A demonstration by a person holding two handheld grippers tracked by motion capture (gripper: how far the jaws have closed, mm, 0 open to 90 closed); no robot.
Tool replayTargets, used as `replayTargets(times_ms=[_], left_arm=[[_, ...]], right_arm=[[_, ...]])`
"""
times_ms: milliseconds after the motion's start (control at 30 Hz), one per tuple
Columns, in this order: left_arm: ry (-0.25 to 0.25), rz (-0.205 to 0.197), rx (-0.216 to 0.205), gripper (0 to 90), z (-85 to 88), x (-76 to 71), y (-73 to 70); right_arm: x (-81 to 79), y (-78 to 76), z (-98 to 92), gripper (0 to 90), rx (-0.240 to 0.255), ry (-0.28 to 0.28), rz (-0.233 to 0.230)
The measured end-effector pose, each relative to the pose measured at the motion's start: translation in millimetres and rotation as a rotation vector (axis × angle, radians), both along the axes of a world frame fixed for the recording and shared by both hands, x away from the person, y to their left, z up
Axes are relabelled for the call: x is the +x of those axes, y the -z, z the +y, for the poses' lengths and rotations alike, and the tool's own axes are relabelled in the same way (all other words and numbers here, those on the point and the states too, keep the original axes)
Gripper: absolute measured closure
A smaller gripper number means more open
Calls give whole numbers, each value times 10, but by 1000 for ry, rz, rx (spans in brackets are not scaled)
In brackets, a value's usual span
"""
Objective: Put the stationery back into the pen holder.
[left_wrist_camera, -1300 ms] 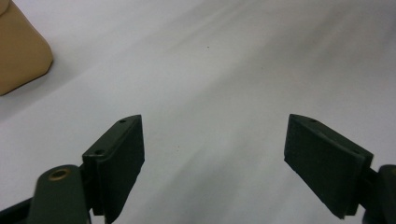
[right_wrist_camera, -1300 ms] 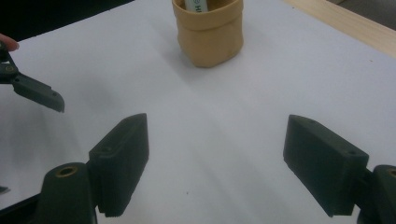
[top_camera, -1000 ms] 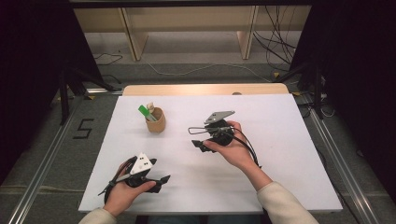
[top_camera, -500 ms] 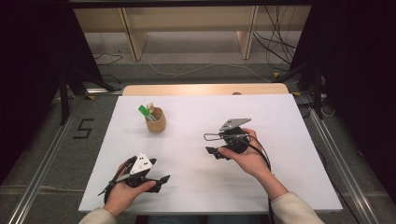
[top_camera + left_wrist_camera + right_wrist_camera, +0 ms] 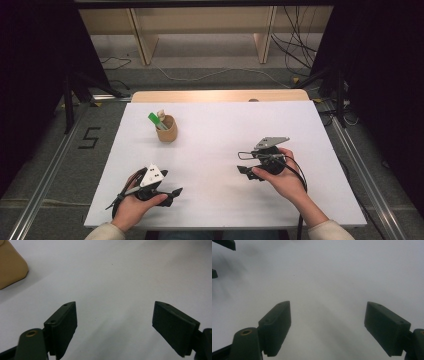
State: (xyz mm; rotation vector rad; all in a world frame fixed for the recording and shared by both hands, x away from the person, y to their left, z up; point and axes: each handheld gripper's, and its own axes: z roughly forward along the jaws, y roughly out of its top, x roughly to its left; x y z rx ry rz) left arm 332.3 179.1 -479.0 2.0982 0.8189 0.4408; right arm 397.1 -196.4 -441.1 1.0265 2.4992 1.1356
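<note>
I have the wide white-topped counter (image 5: 220,125) in front of me, bare across most of its surface. Toward its far left stands the small tan cylindrical cup (image 5: 167,129), upright, with a green-handled stick and a pale one poking out of its mouth and leaning to the far left. In the left gripper view a rounded tan corner of that cup (image 5: 11,266) sits at the upper left edge, well ahead of the jaws and off to their left.

My left claw (image 5: 176,191) lies low at the near left of the counter, gripped in the left hand (image 5: 132,207); its jaws stand wide apart with nothing between them, only white surface. My right claw (image 5: 242,163) sits right of centre, held in the right hand (image 5: 282,180), pointing leftward across the counter; its jaws are likewise spread and empty.

The relation that matters to me: the cup lies away from me and slightly left of the left claw, and far-left of the right claw, diagonally across open counter. I judge the two about equally near, the left having the straighter line. The cup's long axis is vertical, so I would come in level from the side with jaws spread to either side of its wall.
</note>
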Motion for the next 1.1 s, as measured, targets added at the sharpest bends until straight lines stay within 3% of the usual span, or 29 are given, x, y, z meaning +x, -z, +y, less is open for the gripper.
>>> replayTargets(times_ms=[767,1100], left_arm=[[-6,-1,-2,201,-7,0,5],[-1,-3,1,201,10,-2,-11]], right_arm=[[-276,180,-422,207,16,46,25],[-398,254,-627,198,38,93,35]])
